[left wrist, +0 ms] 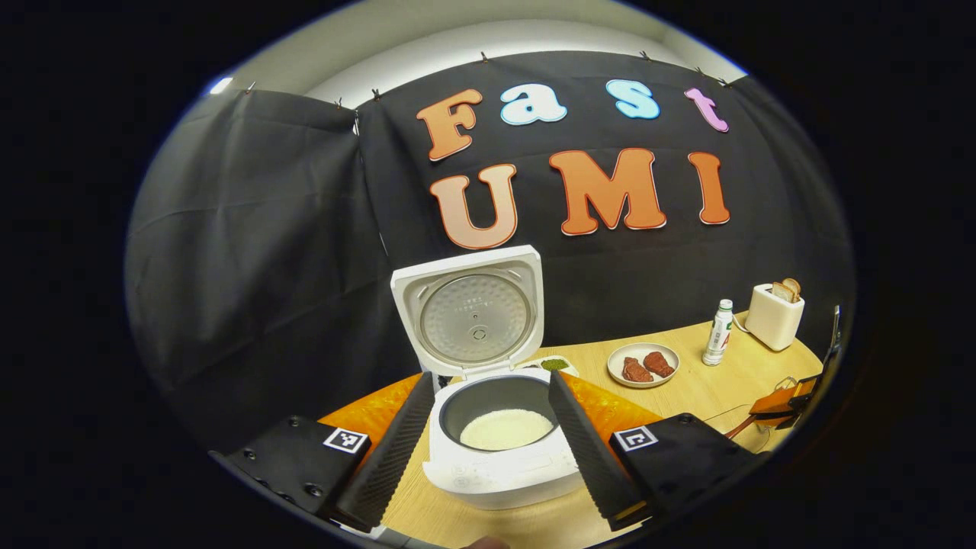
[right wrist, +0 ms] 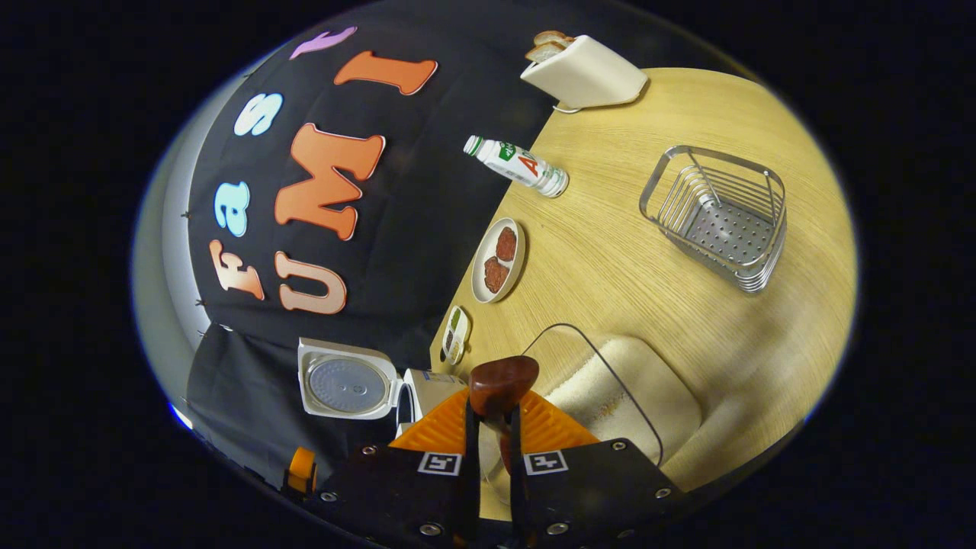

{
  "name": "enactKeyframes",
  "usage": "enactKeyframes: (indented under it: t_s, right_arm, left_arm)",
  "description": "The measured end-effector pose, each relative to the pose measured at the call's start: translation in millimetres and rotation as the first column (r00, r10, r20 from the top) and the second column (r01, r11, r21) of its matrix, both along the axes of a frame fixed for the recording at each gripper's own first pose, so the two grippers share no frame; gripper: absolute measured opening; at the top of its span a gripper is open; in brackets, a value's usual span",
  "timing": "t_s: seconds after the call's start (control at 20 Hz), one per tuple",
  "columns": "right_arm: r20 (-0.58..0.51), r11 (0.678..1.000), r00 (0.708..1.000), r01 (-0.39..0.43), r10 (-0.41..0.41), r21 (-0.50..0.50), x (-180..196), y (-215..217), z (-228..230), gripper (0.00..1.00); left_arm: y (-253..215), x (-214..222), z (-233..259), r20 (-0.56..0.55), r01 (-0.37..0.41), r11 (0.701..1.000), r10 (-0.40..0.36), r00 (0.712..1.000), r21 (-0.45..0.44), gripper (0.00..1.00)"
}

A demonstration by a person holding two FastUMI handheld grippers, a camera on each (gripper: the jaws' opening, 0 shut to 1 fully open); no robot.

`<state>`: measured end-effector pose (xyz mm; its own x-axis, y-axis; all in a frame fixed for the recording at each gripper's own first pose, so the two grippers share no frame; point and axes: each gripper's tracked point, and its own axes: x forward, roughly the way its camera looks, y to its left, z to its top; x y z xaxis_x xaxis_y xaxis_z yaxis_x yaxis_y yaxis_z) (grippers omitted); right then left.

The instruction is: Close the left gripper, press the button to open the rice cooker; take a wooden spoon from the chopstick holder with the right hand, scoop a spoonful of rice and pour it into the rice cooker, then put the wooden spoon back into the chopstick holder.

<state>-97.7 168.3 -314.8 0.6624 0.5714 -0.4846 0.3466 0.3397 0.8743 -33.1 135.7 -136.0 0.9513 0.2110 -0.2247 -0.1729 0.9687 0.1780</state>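
A white rice cooker stands lid-up at the lower centre of the left gripper view, a layer of white rice lying in its dark inner pot. The left gripper hangs before it, fingers spread wide either side of the pot. In the right gripper view, the right gripper, at the bottom centre, has its fingers clamped on a dark brown wooden spoon, whose bowl sits over a clear-rimmed container of rice on the pale wooden worktop. Farther out (towards the upper right of that frame) stand a silver wire chopstick holder, a white plate with two brown meat pieces, a white bottle with a green cap and a cream toaster.
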Motion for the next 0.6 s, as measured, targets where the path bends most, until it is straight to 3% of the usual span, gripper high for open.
enactKeyframes:
  t_s: [0.25,0.4,0.6]
  right_arm:
    - [-0.023,0.99,0.995,0.094,-0.092,0.107,11.1,-31.8,11.7,0.16]
    - [-0.049,0.96,0.987,0.163,-0.156,0.226,24.9,-43.5,24.6,0.16]
    - [-0.08,0.928,0.978,0.209,-0.193,0.31,37.1,-52.3,38.1,0.16]
  left_arm:
    - [-16.2,0.4,4.8,0.012,0.006,1.0,-0.006,1.0,0.001,1.0]
    - [-21.7,1.7,7.6,0.022,-0.001,1.0,0.001,1.0,-0.01,1.0]
    - [-27.8,-1.5,11.7,0.033,-0.017,1.0,0.017,0.999,-0.011,1.0]
